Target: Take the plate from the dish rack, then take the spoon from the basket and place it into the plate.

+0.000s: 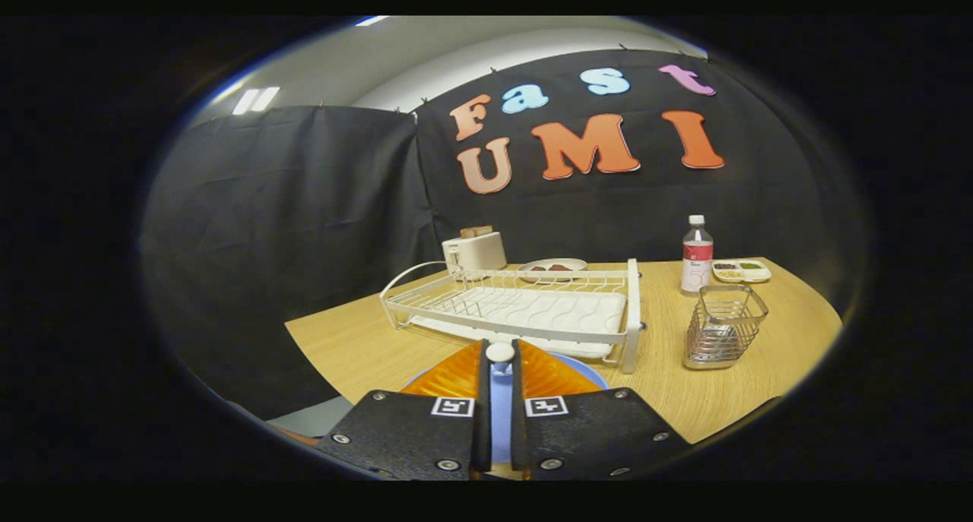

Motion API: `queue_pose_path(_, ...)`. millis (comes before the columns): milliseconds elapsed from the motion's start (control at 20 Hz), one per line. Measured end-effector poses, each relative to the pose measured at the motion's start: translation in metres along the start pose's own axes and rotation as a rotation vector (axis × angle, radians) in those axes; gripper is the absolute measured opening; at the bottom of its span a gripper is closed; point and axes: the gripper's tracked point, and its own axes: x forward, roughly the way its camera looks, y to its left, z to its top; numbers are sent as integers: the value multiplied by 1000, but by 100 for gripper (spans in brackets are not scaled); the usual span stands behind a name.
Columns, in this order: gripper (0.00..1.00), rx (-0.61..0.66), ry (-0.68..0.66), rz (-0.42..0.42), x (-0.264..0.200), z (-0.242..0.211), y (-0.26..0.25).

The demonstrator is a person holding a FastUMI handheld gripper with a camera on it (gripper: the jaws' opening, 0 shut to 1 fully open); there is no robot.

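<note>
1. Blue plate [585, 370] lies on the table [730, 400] directly under the gripper [500, 370], just in front of the dish rack [524, 309]; its rim shows either side of the fingers and its surface through the gap between them.
2. Gripper fingers nearly pressed together, narrow slot left; a small white rounded piece, probably the spoon [500, 352], sits at the tips; looks pinched from both sides, but contact is hard to confirm.
3. Dish rack is empty, so I judge the plate step done.
4. Wire basket [722, 326], beside the rack and well apart from the gripper, looks empty, which fits the spoon being out already; cannot see its floor clearly.
5. Left to do, as I read it: lower the spoon onto the plate and let go; nearly finished.
6. Further back, not part of the task: toaster [475, 250] behind the rack; small dish [553, 267] with dark food next to it; bottle [696, 254] beyond the basket; divided tray [741, 270] near the table's far edge.
</note>
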Motion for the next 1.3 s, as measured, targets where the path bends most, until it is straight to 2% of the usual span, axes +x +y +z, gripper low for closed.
queue_pose_path(350, 19, 5, 33, -26, -6, -9, -8)
queue_pose_path(550, 45, 15, 5, -65, -10, 1, -17)
queue_pose_path(600, 48, 16, -9, -79, -12, 7, -20)
queue_pose_path(850, 71, -60, -100, -212, -25, 49, -42)
queue_pose_path(1000, 78, -111, -157, -263, -35, 79, -42)
queue_pose_path(1150, 84, -150, -223, -348, -48, 114, -50)
queue_pose_path(1300, 85, -160, -276, -428, -62, 144, -55)
